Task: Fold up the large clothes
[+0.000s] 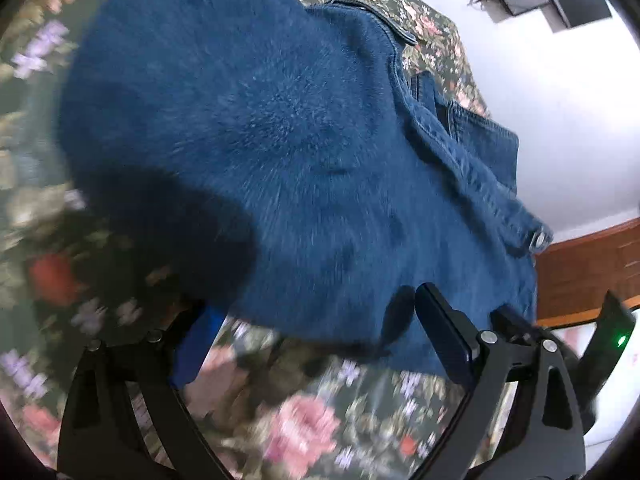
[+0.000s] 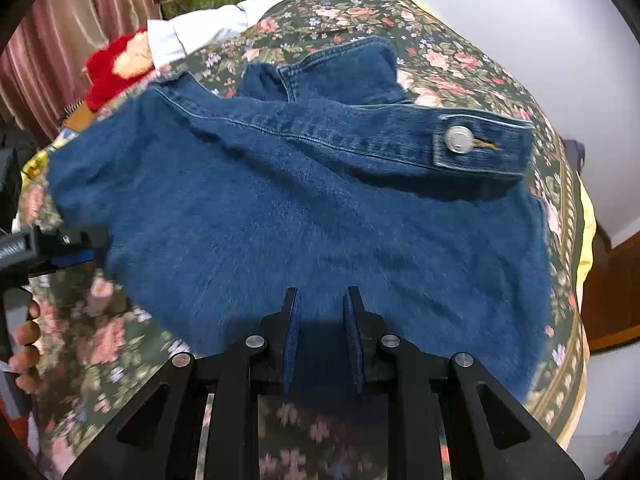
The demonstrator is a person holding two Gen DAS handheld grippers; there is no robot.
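Note:
A blue denim jacket [image 2: 300, 216] lies folded on the floral bedspread [image 2: 460, 56], one sleeve laid across it with a buttoned cuff [image 2: 480, 144]. It also fills the left wrist view [image 1: 260, 140]. My left gripper [image 1: 312, 320] is open at the jacket's near edge, with the left fingertip hidden under the cloth. It shows in the right wrist view [image 2: 68, 252] at the jacket's left edge. My right gripper [image 2: 322, 300] is open, its jaws a little apart over the jacket's near hem, holding nothing.
A red plush toy [image 2: 116, 68] and a white garment [image 2: 200, 28] lie at the bed's far left. Curtains [image 2: 60, 40] hang beyond. A wooden cabinet [image 1: 588, 272] stands past the bed's right edge. The white wall [image 2: 520, 20] is behind.

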